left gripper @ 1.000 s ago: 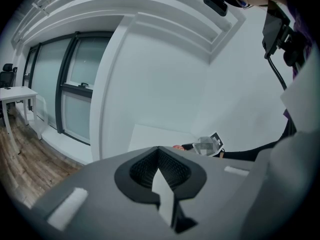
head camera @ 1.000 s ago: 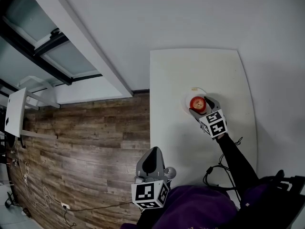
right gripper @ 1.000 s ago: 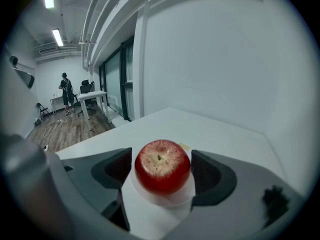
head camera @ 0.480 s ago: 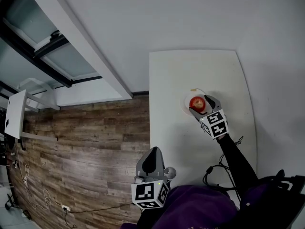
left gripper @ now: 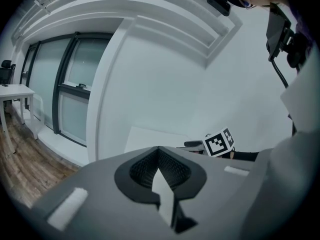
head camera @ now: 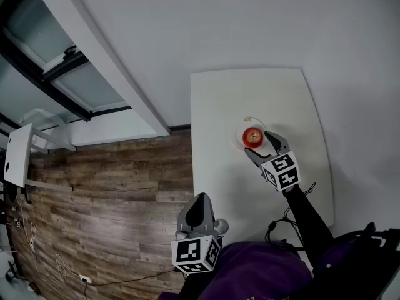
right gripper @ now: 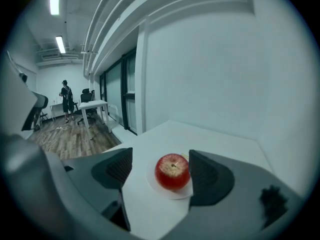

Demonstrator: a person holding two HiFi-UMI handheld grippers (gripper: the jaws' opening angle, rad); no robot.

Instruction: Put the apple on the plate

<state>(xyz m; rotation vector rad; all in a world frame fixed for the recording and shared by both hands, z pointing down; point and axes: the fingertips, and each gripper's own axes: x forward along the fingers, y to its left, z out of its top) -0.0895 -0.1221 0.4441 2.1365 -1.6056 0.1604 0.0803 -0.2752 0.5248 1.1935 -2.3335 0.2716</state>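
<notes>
A red apple [head camera: 252, 135] stands on a small white plate [head camera: 241, 129] on the white table [head camera: 250, 89]. My right gripper [head camera: 260, 146] is open just behind it, one jaw on each side, and holds nothing. In the right gripper view the apple [right gripper: 172, 171] rests upright on the plate [right gripper: 167, 193]. The right gripper [right gripper: 161, 158] shows a clear gap on the left side, while the right jaw stands close beside the fruit. My left gripper [head camera: 199, 211] hangs shut and empty over the table's near left edge, far from the plate. Its jaws meet in the left gripper view [left gripper: 159, 168].
A black cable [head camera: 280, 222] lies on the table's near end by my right sleeve. Wooden floor [head camera: 112, 192] lies left of the table, a white wall beyond it. A distant person [right gripper: 65, 101] stands by a desk [right gripper: 92, 105] and chairs.
My right gripper has let go of the apple and drawn back a little toward me. The apple stays on the plate. The left gripper has not moved.
</notes>
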